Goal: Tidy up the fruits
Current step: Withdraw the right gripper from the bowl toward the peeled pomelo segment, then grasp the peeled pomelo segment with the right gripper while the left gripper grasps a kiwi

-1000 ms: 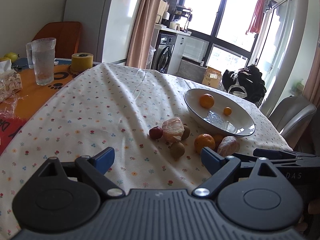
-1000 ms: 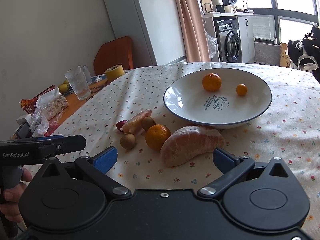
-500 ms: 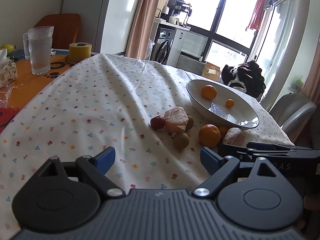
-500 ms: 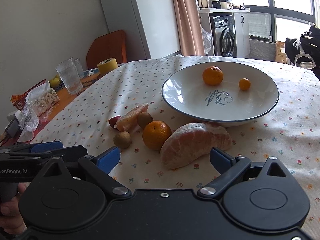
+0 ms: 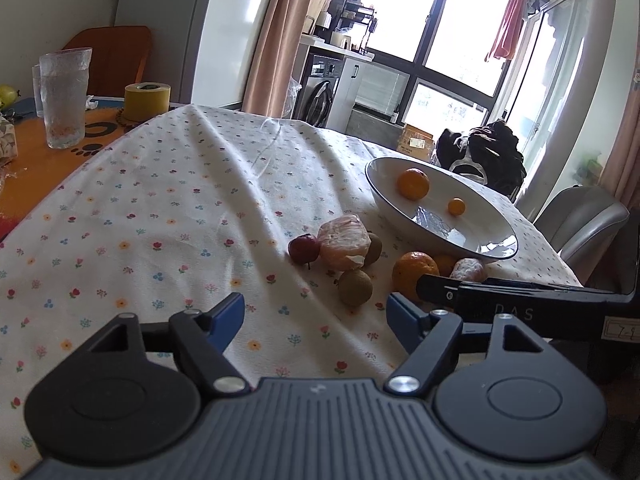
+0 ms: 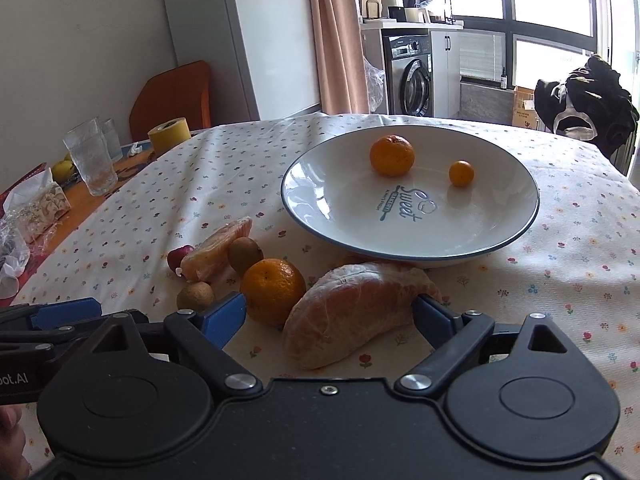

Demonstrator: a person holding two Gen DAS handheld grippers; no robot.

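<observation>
Jaws on the right gripper [image 6: 327,316] are spread wide around the peeled citrus wedge [image 6: 352,312] lying on the desk [image 6: 580,264] just before the plate [image 6: 320,216], left gripper [image 5: 316,312] gapes empty too, and only its view shows the grey chair [image 5: 580,220].

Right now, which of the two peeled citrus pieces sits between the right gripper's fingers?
The big peeled segment in front of the plate, between the open right gripper; the other peeled piece lies by the red fruit.

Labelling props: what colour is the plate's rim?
Dark blue rim on a white plate; clearest in the right wrist view.
</observation>
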